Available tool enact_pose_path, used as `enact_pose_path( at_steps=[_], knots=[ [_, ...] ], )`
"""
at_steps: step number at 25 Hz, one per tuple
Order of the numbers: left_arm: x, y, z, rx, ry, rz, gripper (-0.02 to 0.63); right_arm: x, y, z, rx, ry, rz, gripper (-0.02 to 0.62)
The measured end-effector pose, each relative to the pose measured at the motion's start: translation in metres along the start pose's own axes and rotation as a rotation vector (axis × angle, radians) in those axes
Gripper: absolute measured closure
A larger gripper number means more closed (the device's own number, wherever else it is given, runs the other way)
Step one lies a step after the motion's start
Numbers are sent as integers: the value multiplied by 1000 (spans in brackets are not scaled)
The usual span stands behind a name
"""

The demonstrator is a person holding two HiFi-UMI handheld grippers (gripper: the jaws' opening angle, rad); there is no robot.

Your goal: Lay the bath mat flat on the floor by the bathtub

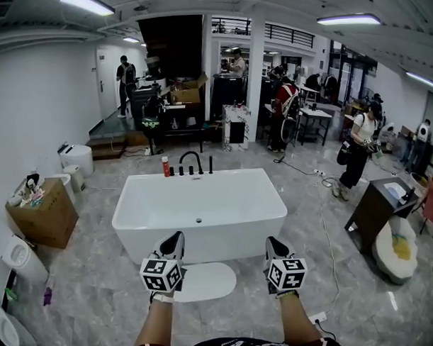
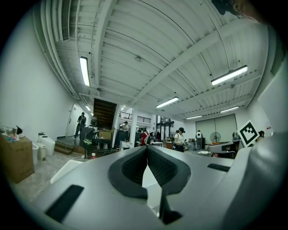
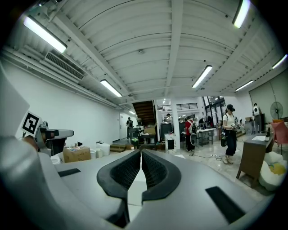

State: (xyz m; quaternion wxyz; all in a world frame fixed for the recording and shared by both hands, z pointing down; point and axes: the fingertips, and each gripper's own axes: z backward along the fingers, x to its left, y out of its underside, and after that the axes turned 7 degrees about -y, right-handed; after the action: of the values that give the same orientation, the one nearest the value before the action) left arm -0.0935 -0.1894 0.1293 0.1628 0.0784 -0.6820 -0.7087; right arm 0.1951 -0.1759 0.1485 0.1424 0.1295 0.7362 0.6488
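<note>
A white oval bath mat [image 1: 206, 281] lies flat on the grey marble floor right in front of the white bathtub [image 1: 226, 241]; its left end is hidden behind my left gripper's marker cube. My left gripper [image 1: 173, 242] hovers above the mat's left end, pointing toward the tub. To the mat's right, my right gripper [image 1: 274, 246] points the same way. In the left gripper view the left gripper [image 2: 147, 147] has its jaws together with nothing between them. The right gripper [image 3: 141, 152] also shows its jaws touching and empty in the right gripper view.
A black faucet [image 1: 191, 162] and a red bottle [image 1: 166, 166] stand at the tub's far rim. A cardboard box [image 1: 44, 210] and toilets [image 1: 78, 158] are at the left. A dark vanity [image 1: 379, 205] is at the right. A cable and power strip [image 1: 317, 318] lie nearby. A person [image 1: 357, 153] stands beyond.
</note>
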Motion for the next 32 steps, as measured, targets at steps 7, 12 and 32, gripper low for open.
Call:
enact_pose_path(
  at_steps=[7,12,32],
  knots=[
    [2,-1,2,3,-3,-1,588,8,1,-3,11,7,23,569],
    [1,2,8,7,-11,-4,588,8,4,3,7,8,22,569],
    [10,-8,15,-8,-30,4,588,25,-1,-2,-6,-31,25,569]
  ],
)
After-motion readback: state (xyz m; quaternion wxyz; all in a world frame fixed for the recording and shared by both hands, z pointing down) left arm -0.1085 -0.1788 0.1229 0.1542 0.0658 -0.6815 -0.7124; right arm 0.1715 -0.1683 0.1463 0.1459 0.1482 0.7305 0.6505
